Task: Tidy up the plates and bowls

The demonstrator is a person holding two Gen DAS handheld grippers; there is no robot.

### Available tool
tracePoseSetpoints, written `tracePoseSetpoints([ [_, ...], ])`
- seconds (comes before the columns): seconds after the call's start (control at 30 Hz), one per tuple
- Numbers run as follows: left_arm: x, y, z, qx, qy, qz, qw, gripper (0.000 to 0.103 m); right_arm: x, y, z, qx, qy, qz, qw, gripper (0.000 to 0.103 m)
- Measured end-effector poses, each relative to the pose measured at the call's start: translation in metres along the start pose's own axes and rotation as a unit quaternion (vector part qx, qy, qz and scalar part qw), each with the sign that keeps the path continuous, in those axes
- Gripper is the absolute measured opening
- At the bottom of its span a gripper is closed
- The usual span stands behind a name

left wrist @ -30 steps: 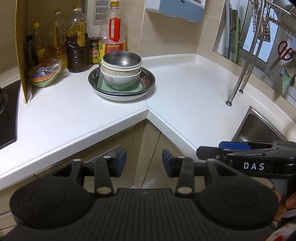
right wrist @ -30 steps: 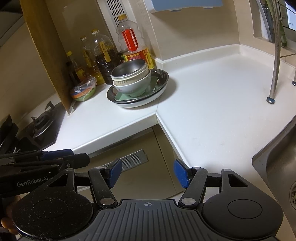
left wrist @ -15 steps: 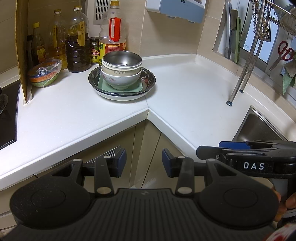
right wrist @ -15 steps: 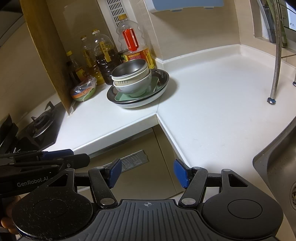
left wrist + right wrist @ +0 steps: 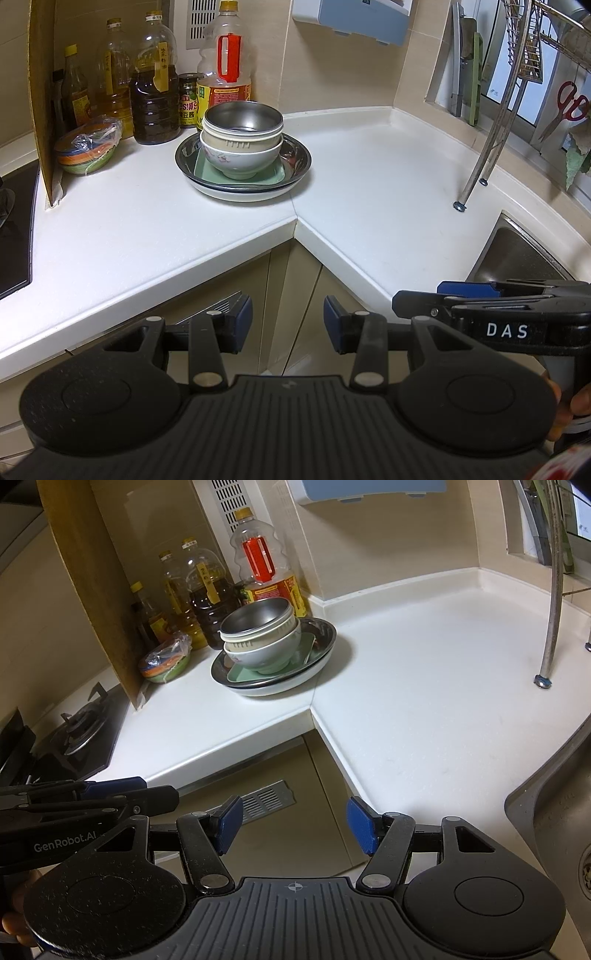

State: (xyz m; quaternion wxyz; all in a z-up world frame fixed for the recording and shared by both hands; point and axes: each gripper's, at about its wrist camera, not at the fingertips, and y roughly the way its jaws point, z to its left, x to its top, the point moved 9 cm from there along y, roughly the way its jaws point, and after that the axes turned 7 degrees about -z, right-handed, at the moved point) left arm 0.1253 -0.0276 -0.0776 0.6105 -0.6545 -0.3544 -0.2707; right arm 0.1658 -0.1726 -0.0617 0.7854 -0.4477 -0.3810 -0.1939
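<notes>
A stack of dishes stands on the white counter near the corner. A steel bowl (image 5: 243, 119) sits on top, nested in a cream bowl and a white flowered bowl (image 5: 242, 158). Under them lie a green square plate (image 5: 274, 177), a steel dish (image 5: 299, 157) and a white plate (image 5: 243, 195). The stack also shows in the right wrist view (image 5: 273, 653). My left gripper (image 5: 288, 325) is open and empty, well short of the counter edge. My right gripper (image 5: 294, 825) is open and empty, beside the left one.
Oil and sauce bottles (image 5: 151, 103) stand behind the stack. Wrapped coloured bowls (image 5: 88, 147) sit by a cardboard panel (image 5: 42, 99). A gas hob (image 5: 77, 731) lies at the left. A sink (image 5: 517, 254) and rack leg (image 5: 480, 173) are at the right.
</notes>
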Motion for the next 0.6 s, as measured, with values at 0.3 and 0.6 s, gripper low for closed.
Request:
tracePoseSetpoints([
  [0.3,0.002,0.002,0.000,0.000,0.000,0.001,1.0000,0.039,0.000,0.000,0.001,0.000,0.001,0.000,1.000,0.063],
  [0.6,0.007,0.011,-0.001,0.003,-0.005,-0.001,1.0000,0.039,0.000,0.001,0.002,-0.002,0.002,0.000,1.000,0.063],
])
